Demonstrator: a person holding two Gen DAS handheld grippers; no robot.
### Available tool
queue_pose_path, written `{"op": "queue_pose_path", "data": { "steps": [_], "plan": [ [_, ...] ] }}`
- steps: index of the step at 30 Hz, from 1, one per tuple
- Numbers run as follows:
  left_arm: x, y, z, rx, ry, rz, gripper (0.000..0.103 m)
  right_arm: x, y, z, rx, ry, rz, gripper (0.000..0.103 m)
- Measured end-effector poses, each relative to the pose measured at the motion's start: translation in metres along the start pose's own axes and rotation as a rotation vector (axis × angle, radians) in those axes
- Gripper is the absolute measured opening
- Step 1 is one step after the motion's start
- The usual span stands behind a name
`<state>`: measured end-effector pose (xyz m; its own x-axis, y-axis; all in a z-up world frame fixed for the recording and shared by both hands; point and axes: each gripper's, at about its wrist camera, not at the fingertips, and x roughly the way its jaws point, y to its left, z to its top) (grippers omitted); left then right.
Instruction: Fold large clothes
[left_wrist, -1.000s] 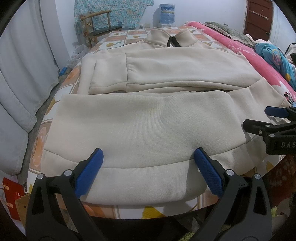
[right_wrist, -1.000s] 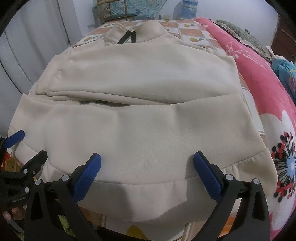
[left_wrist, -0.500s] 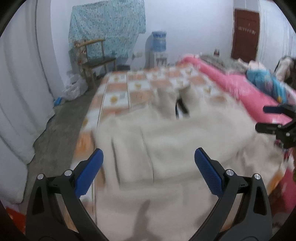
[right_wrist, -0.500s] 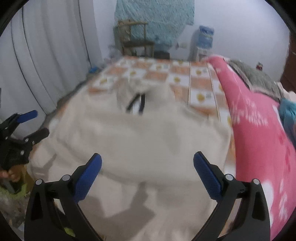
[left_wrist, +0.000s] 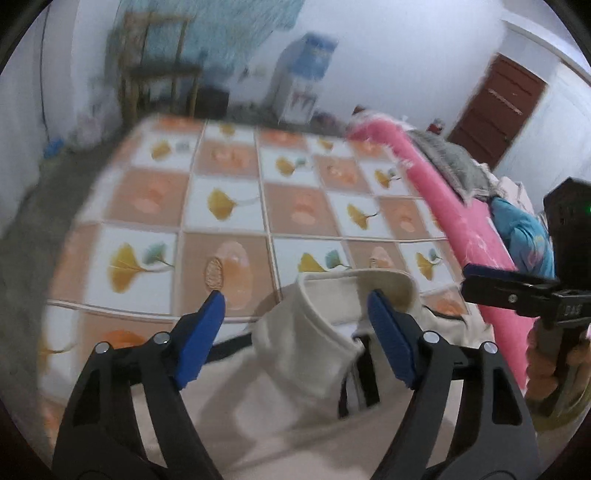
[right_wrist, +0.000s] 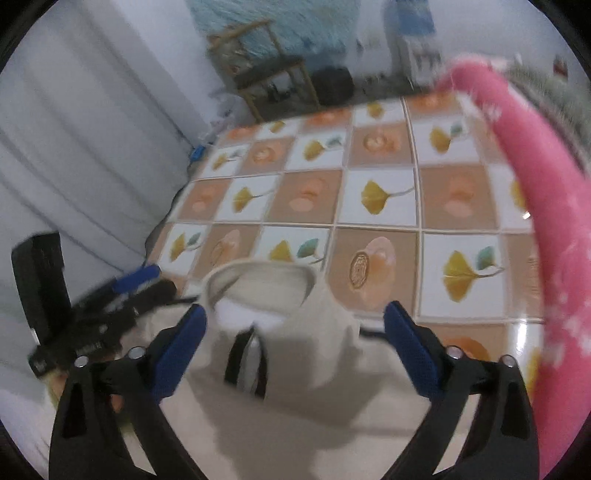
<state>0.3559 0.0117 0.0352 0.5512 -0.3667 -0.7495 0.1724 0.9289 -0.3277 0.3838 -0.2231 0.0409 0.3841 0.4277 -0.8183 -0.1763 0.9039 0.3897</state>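
in the left wrist view the left gripper (left_wrist: 295, 306), jaws just narrowing yet grasping nothing, frames the cream sweatshirt's collar (left_wrist: 332, 314) at twelve o'clock on the checked bedspread (left_wrist: 221, 206), while in the right wrist view the right gripper (right_wrist: 295, 317), released and also narrowing, has that collar (right_wrist: 266, 295) at eleven o'clock, both about equally near.

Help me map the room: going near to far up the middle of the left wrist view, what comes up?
Left gripper → cream collar → tiled bedspread → water dispenser → wall.
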Motion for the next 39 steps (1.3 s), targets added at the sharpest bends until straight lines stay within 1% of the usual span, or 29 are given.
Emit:
{"op": "queue_pose_path", "data": {
  "steps": [2,3,4,5,6,7,8,9,10,12,15,17,19,22,24,26,28,29,30,31,32,33,34,35,36,39],
  "plan": [
    [0.023,0.006,0.003,-0.044,0.037,-0.011,0.071,0.019,-0.010,0.006,0.042,0.030,0.024,0.084],
    [0.031,0.007,0.003,-0.051,0.049,-0.010,0.065,0.032,-0.016,0.009,0.062,0.056,0.033,0.080],
    [0.038,0.008,0.003,-0.052,0.060,-0.004,0.061,0.040,-0.019,0.010,0.070,0.073,0.034,0.076],
    [0.045,0.008,0.003,-0.045,0.072,0.014,0.050,0.046,-0.022,0.011,0.077,0.084,0.030,0.068],
    [0.049,0.008,0.002,-0.045,0.077,0.019,0.035,0.053,-0.026,0.009,0.084,0.102,0.026,0.058],
    [0.051,0.009,0.002,-0.047,0.082,0.007,0.030,0.055,-0.027,0.008,0.086,0.113,0.030,0.049],
    [0.050,0.008,0.000,-0.046,0.086,-0.015,0.018,0.056,-0.028,0.005,0.087,0.125,0.039,0.034],
    [0.047,0.006,0.000,-0.036,0.081,-0.023,0.011,0.053,-0.027,0.000,0.083,0.130,0.066,0.025],
    [0.039,0.001,-0.003,-0.009,0.065,-0.031,0.010,0.050,-0.025,-0.002,0.075,0.126,0.075,0.022],
    [0.026,-0.008,-0.004,0.030,0.040,-0.039,0.008,0.033,-0.015,-0.010,0.018,0.099,0.057,0.018],
    [-0.003,-0.024,-0.012,0.093,0.006,-0.060,0.008,0.004,-0.001,-0.026,-0.054,0.061,0.065,0.017],
    [-0.023,-0.035,-0.021,0.146,-0.012,-0.065,0.008,-0.015,0.009,-0.038,-0.107,0.036,0.056,0.017],
    [-0.042,-0.045,-0.035,0.210,-0.023,-0.062,0.008,-0.033,0.019,-0.056,-0.174,0.015,0.025,0.017],
    [-0.060,-0.054,-0.055,0.278,-0.027,-0.051,0.008,-0.047,0.031,-0.085,-0.273,0.002,-0.030,0.017],
    [-0.071,-0.060,-0.075,0.332,-0.026,-0.035,0.008,-0.049,0.039,-0.109,-0.350,-0.002,-0.082,0.017],
    [-0.075,-0.062,-0.094,0.368,-0.009,-0.016,0.008,-0.044,0.042,-0.128,-0.389,0.006,-0.117,0.017],
    [-0.071,-0.060,-0.108,0.377,0.019,0.004,0.009,-0.034,0.036,-0.145,-0.387,0.035,-0.135,0.019],
    [-0.067,-0.057,-0.117,0.373,0.047,0.018,0.010,-0.026,0.031,-0.153,-0.389,0.063,-0.153,0.022],
    [-0.062,-0.053,-0.125,0.368,0.082,0.033,0.016,-0.021,0.028,-0.157,-0.395,0.081,-0.168,0.025],
    [-0.057,-0.049,-0.131,0.362,0.124,0.052,0.021,-0.017,0.025,-0.162,-0.401,0.092,-0.179,0.026],
    [-0.052,-0.043,-0.138,0.348,0.164,0.075,0.028,-0.017,0.023,-0.167,-0.406,0.097,-0.183,0.032],
    [-0.051,-0.038,-0.142,0.333,0.179,0.084,0.029,-0.018,0.023,-0.173,-0.413,0.101,-0.199,0.044],
    [-0.056,-0.030,-0.145,0.314,0.182,0.084,0.029,-0.021,0.023,-0.176,-0.416,0.100,-0.215,0.048],
    [-0.063,-0.024,-0.146,0.297,0.171,0.070,0.029,-0.027,0.023,-0.178,-0.421,0.093,-0.219,0.049],
    [-0.070,-0.020,-0.145,0.285,0.156,0.053,0.029,-0.038,0.024,-0.179,-0.423,0.084,-0.196,0.049],
    [-0.106,-0.010,-0.135,0.239,0.047,-0.019,0.029,-0.070,0.026,-0.173,-0.390,0.032,-0.103,0.049]
  ]
}}
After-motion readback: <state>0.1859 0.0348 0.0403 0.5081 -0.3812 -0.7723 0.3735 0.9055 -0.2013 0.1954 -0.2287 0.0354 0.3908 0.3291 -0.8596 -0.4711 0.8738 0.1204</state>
